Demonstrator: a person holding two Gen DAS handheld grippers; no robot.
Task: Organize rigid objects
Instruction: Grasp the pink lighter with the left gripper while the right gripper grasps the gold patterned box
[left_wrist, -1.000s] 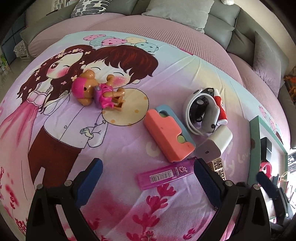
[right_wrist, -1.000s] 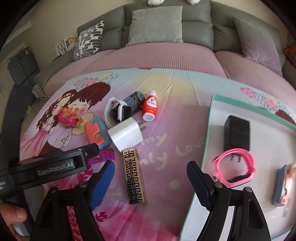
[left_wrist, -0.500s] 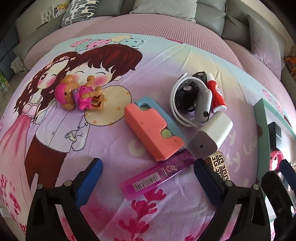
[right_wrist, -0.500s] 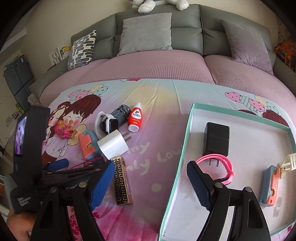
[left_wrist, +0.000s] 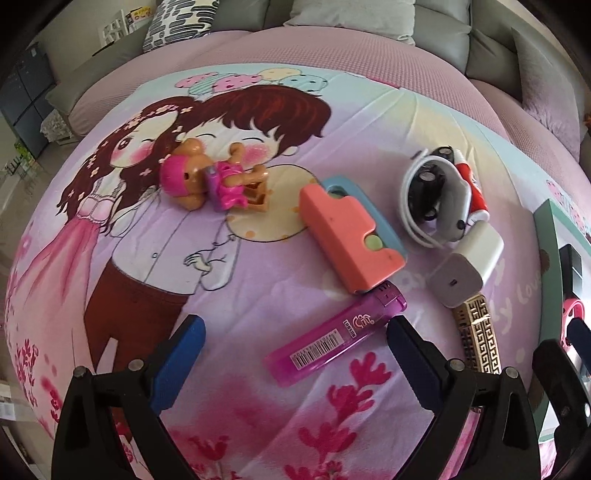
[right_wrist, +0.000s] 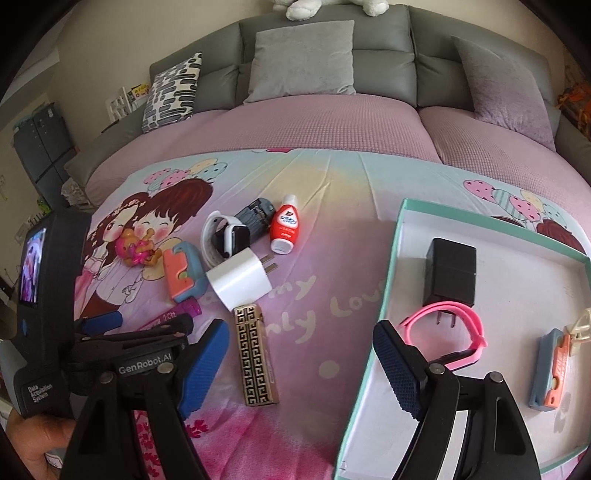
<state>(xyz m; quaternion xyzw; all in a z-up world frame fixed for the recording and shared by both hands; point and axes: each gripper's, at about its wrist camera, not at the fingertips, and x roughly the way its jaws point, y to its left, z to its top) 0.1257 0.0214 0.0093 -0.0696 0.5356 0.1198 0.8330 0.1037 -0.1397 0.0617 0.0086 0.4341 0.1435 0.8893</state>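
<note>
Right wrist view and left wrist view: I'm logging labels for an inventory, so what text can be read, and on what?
"GenRobot.AI": left gripper body.
"Data Acquisition System": its black housing.
"my", "nly", "Lov": printed bedsheet.
Purple lighter: barcode and logo, digits too small to read.
Red bottle: label too blurred to read.

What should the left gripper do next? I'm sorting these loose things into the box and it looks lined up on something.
Probably ease the left gripper forward and down onto the purple lighter. Both grippers are open and empty, and the lighter lies flat just ahead of the left fingers, roughly between them. It touches the orange case at its far end, so close on the near, free end.
</note>
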